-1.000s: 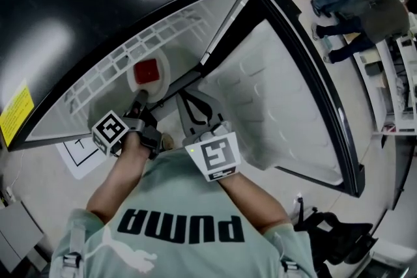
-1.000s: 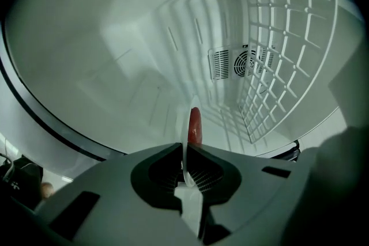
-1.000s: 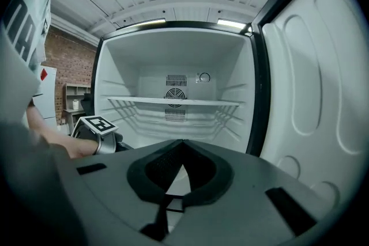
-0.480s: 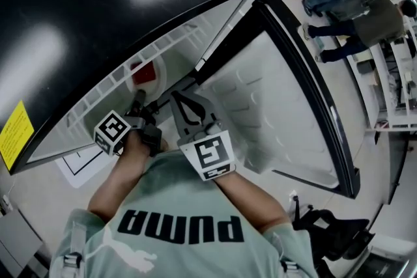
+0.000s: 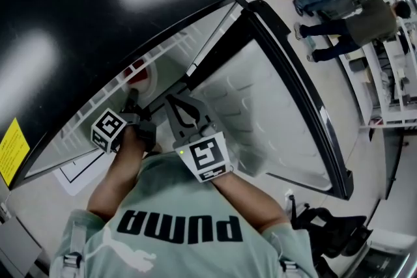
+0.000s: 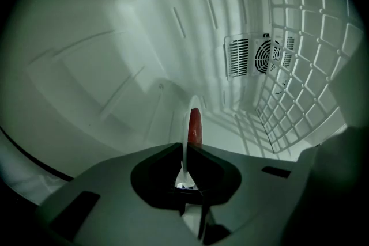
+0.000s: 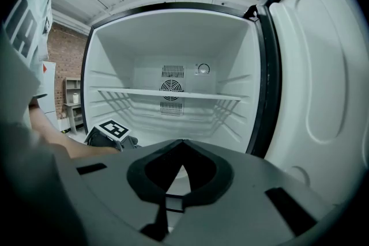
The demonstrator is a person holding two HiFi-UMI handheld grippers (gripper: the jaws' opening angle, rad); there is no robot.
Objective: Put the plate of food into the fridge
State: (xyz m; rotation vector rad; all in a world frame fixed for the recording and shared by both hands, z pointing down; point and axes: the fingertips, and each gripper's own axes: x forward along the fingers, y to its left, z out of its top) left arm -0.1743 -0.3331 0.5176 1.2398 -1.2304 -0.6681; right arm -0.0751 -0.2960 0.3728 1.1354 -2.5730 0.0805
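Left claw [image 6: 184, 150]: jaws nearly together, clamped on the near rim of the plate [image 6: 185, 124]; the thin rim is seen pinched between the pads in the left gripper view. The plate is carried edge-on to that camera and runs straight out from the jaws toward the far wall of the fridge [image 7: 115, 55], so its long axis follows the claw's own line. The red food [image 6: 195, 125] sits on the face turned toward the wire shelf [image 6: 305, 66]. From the right gripper view the left claw is placed below that shelf, in the lower compartment, so the plate is judged to be inside the cavity, under the shelf and roughly parallel to it. It appears to be held clear of the fridge floor [image 7: 196, 128], though contact cannot be ruled out from these views. The coming move is judged to turn on this: the plate is already level with the compartment and lies ahead of the left claw, so only a short lowering onto the floor and a release would be needed. Right claw [image 7: 182, 144]: jaws closed tip to tip, nothing held. It is kept near, outside the opening, on the side of the open door [image 5: 260, 107], and is the farther of the two from the plate.
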